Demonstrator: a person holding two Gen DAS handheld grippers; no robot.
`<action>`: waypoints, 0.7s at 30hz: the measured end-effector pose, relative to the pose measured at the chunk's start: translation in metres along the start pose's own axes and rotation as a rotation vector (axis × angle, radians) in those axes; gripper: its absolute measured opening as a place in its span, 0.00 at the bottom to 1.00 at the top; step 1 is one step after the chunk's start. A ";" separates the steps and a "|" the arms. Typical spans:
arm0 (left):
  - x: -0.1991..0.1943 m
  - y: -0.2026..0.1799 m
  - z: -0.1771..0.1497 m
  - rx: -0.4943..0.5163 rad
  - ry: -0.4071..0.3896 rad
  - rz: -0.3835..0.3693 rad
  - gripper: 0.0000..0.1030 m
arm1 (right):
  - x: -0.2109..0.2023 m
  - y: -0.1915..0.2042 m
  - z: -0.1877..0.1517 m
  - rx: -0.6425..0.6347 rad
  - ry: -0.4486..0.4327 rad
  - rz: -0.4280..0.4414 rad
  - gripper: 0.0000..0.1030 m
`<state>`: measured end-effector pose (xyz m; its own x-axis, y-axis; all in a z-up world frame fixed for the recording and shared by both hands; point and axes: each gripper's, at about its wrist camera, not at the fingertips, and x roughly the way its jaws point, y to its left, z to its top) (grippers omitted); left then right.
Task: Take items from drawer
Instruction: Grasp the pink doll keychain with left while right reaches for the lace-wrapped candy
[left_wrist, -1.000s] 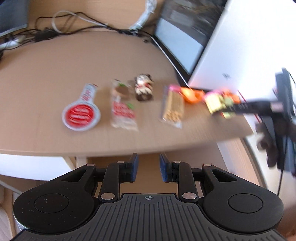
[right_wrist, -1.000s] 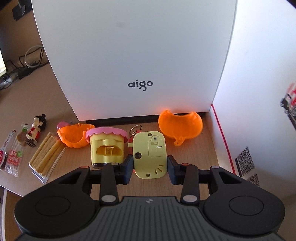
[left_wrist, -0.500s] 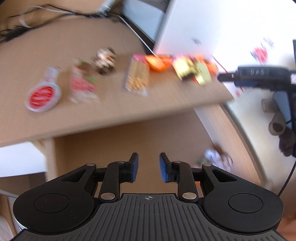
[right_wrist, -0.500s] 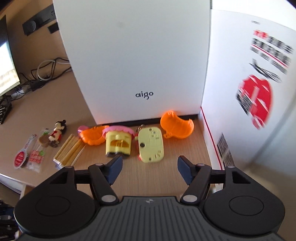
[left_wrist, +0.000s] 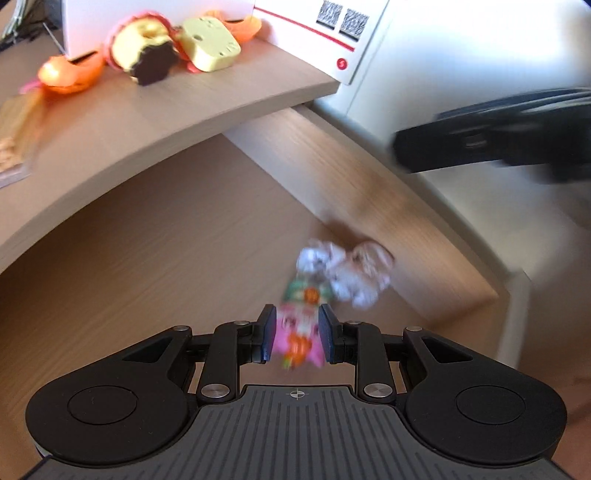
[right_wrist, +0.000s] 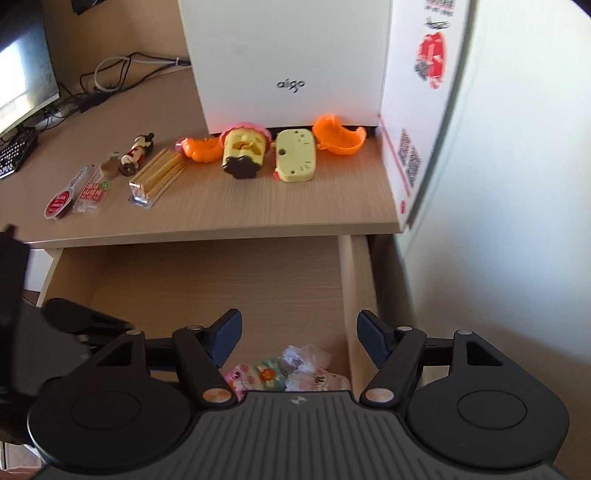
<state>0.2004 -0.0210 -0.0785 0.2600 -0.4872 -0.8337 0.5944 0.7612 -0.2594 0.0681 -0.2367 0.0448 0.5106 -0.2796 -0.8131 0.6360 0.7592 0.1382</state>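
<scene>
- The left gripper (left_wrist: 294, 334) points down into the open drawer (left_wrist: 388, 206). Its jaws stand narrowly apart with a pink packet (left_wrist: 297, 338) seen between the blue pads; motion blur hides whether the pads touch it, so a grasp cannot be confirmed.
- The right gripper (right_wrist: 299, 338) hangs over the drawer (right_wrist: 347, 295), released. Its jaws have just been opening and now stand wide, with nothing clamped between them.
- Items in the drawer, right wrist view: the pink packet (right_wrist: 240, 376), a green packet (right_wrist: 271, 374) touching it, and a crumpled clear wrapper (right_wrist: 314, 369) just beside that, all close to the drawer's right wall.
- In the left wrist view the wrapper (left_wrist: 347, 271) lies beyond the green packet (left_wrist: 306, 291), against the side wall.
- The desk (right_wrist: 258, 206) above the drawer carries a row of items already out: a red round-headed packet (right_wrist: 59, 203), a small snack bag (right_wrist: 90, 194), a figurine (right_wrist: 138, 153), a pack of biscuit sticks (right_wrist: 157, 177), an orange shell half (right_wrist: 199, 147), a yellow toy house (right_wrist: 243, 151), a flat yellow toy (right_wrist: 295, 155) and a second orange shell half (right_wrist: 341, 138).
- A white box (right_wrist: 288, 62) stands behind this row, touching the desk.
- A monitor (right_wrist: 22, 66) and cables (right_wrist: 110, 74) occupy the far left of the desk.
</scene>
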 end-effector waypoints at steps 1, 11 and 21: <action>0.010 0.000 0.002 0.002 0.024 0.002 0.27 | -0.005 -0.003 0.001 0.013 -0.007 0.007 0.68; 0.058 -0.014 0.002 0.030 0.163 -0.060 0.52 | -0.002 -0.008 0.004 0.002 -0.008 -0.011 0.67; 0.053 0.010 0.009 -0.165 0.226 -0.165 0.37 | 0.006 -0.013 0.005 0.009 -0.008 -0.025 0.67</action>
<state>0.2272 -0.0432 -0.1204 -0.0157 -0.5163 -0.8562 0.4786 0.7480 -0.4598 0.0658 -0.2513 0.0415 0.4986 -0.3033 -0.8120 0.6539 0.7466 0.1227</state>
